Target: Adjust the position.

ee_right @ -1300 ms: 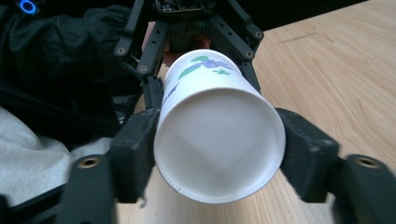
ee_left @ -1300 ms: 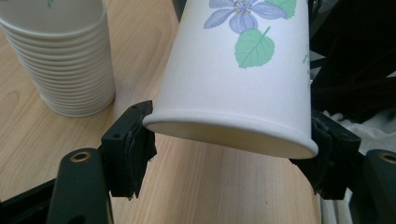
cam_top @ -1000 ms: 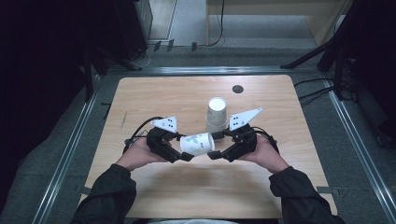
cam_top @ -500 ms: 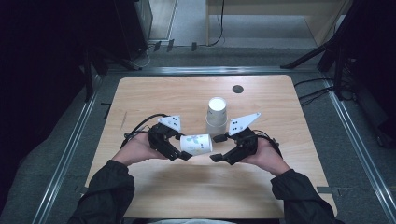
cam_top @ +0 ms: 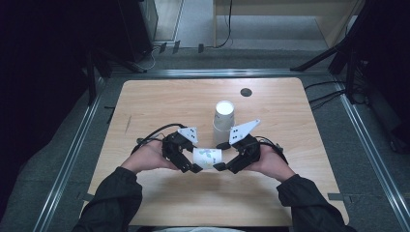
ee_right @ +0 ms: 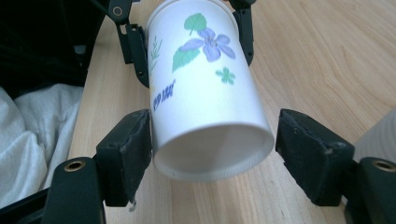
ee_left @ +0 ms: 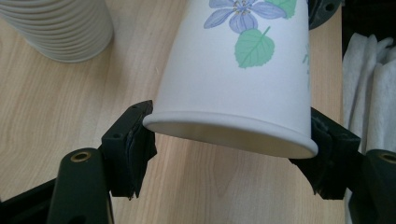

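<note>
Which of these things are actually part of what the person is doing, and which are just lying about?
In use:
- flowered paper cup, held sideways between both grippers
- left gripper, fingers clamped on the cup's rim end
- right gripper, fingers around its base, one side not touching
- stack of white cups, probably its source

Lying about:
- dark round disc at the table's far edge

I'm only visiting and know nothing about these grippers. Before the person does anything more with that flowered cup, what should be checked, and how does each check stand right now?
1. Left gripper grips the flowered paper cup at its wide rim, a jaw on each side in the left gripper view: ok.
2. Right gripper closed on the cup's base: not ok; in the right gripper view one jaw is close beside the base, the other stands clear.
3. Cup undamaged: ok, no dents visible.
4. Cup lifted off the table: cannot tell.
5. Stack of cups upright and apart from both grippers: ok.
</note>
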Tool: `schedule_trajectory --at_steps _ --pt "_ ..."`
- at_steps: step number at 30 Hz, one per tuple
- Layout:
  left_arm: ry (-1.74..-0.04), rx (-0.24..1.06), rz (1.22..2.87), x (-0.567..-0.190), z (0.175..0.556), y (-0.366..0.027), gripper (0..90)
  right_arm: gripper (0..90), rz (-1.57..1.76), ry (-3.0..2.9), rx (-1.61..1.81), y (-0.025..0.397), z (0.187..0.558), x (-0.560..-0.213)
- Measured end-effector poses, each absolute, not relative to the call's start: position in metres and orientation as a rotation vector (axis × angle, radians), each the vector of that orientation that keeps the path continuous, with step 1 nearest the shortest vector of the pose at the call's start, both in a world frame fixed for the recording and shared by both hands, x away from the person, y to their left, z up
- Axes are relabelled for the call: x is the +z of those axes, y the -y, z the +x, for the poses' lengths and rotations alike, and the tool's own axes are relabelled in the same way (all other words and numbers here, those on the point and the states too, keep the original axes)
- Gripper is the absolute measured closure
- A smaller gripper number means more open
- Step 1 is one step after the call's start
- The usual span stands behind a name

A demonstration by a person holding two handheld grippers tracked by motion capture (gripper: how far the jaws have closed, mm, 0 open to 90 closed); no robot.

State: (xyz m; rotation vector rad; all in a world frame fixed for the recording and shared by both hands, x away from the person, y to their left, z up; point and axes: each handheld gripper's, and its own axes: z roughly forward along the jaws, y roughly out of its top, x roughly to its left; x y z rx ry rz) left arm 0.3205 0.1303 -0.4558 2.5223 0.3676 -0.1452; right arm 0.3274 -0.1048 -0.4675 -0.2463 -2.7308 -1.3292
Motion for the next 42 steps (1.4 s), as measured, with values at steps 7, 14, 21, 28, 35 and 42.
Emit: schedule_trajectory --at_steps 7,14,21,28,35,42 --pt "-0.356 -0.16 2.547 -0.459 0.32 -0.124 26.8 28.9 -0.182 2.756 -1.263 0.094 0.323 -0.474" --pt "-0.343 -0.154 2.566 -0.462 0.32 -0.122 26.3 32.8 -0.157 2.785 -1.224 0.088 0.322 -0.478" --pt "-0.344 -0.129 2.543 -0.461 0.32 -0.121 19.1 34.1 -0.131 2.788 -1.229 0.089 0.323 -0.478" --pt "-0.368 -0.113 2.437 -0.452 0.321 -0.132 13.0 34.1 -0.157 2.74 -1.325 0.1 0.328 -0.472" --pt "-0.407 -0.097 2.328 -0.446 0.317 -0.143 13.0 34.1 -0.182 2.656 -1.446 0.11 0.332 -0.464" --pt "-0.427 -0.118 2.226 -0.445 0.312 -0.15 13.1 34.1 -0.176 2.592 -1.516 0.113 0.334 -0.458"
